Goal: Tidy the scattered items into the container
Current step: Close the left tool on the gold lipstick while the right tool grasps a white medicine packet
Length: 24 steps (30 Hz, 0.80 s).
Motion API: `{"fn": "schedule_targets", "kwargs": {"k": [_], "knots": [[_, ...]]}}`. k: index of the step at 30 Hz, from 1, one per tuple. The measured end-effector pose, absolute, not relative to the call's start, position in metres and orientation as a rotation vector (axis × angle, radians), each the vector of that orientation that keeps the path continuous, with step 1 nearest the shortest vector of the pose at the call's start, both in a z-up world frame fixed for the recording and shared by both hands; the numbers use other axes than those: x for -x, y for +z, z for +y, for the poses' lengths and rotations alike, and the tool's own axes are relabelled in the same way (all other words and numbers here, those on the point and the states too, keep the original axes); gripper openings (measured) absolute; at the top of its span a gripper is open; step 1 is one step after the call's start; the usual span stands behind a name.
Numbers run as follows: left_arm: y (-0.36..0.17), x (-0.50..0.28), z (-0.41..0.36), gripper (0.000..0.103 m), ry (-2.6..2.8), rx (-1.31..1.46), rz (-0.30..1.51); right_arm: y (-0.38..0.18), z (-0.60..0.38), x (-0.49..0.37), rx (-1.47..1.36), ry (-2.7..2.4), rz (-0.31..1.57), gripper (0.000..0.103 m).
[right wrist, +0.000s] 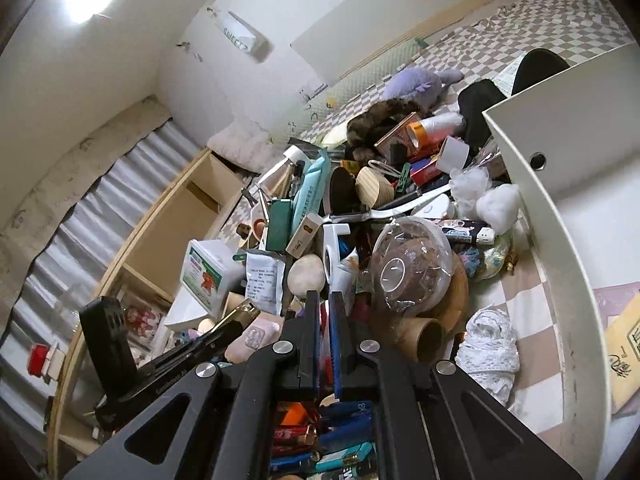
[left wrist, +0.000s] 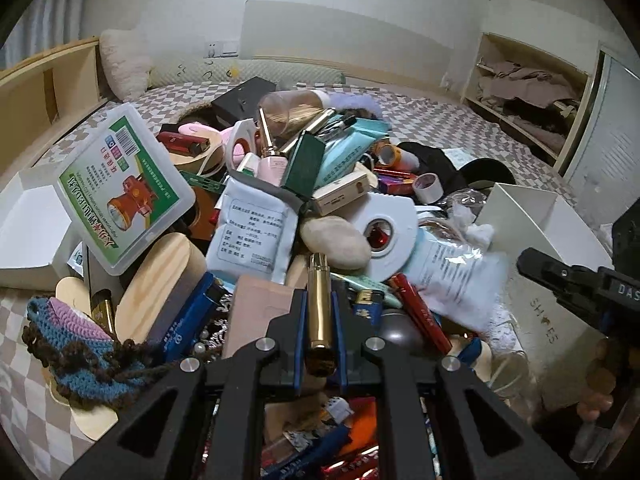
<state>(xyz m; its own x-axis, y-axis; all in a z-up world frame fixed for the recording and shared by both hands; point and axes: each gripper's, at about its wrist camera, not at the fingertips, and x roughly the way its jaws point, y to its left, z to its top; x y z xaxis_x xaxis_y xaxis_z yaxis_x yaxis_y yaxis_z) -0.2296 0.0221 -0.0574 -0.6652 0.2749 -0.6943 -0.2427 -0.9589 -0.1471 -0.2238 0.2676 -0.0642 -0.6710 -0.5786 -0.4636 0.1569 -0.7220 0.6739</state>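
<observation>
Gold lipstick tube (left wrist: 319,312) is gripped by the left claw (left wrist: 319,320); right claw (right wrist: 325,332) is closed, empty. Transfer to the white box (left wrist: 532,216) at right is judged next.

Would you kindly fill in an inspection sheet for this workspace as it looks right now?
Surface: bed with checked sheet, mostly buried under loose items.
Job's things: white box at the right edge of the pile, opening partly in view; gold tube held in the left claw.
Clutter: plastic case with green label, white tape roll, crocheted pouch, paper sachet, lighters, wooden pieces, all heaped together.
Grippers: left claw shut on the gold tube; right claw shut, whether it holds anything cannot be told.
Cables: nothing seen.
Surroundings: wooden shelf, pillow, open cupboard with clothes.
</observation>
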Motion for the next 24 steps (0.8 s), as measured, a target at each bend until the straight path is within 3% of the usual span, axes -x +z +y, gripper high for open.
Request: {"fn": "schedule_targets", "kwargs": {"k": [6, 10, 12, 13, 14, 21, 23, 24], "knots": [[-0.060, 0.228, 0.029, 0.013, 2.615, 1.114, -0.051, -0.081, 0.264, 0.232, -1.049, -2.393, -0.863, 0.006], [-0.060, 0.227, 0.030, 0.013, 2.609, 1.110, -0.061, -0.076, 0.254, 0.233, -1.049, -2.531, -0.702, 0.008], [-0.059, 0.227, 0.030, 0.013, 2.607, 1.108, -0.064, -0.071, 0.248, 0.232, -1.030, -2.609, -0.598, 0.029], [-0.059, 0.226, 0.029, 0.013, 2.606, 1.108, -0.066, -0.070, 0.246, 0.232, -1.028, -2.635, -0.566, 0.066], [-0.059, 0.226, 0.029, 0.013, 2.605, 1.108, -0.068, -0.070, 0.246, 0.232, -1.024, -2.647, -0.555, 0.083], [-0.060, 0.227, 0.027, 0.013, 2.596, 1.112, -0.085, -0.092, 0.250, 0.245, -1.153, -2.540, -0.582, 0.081], [-0.059, 0.226, 0.027, 0.013, 2.592, 1.107, -0.088, -0.099, 0.253, 0.248, -1.176, -2.470, -0.654, 0.058], [-0.059, 0.226, 0.027, 0.013, 2.590, 1.106, -0.089, -0.098, 0.255, 0.246, -1.155, -2.456, -0.681, 0.055]]}}
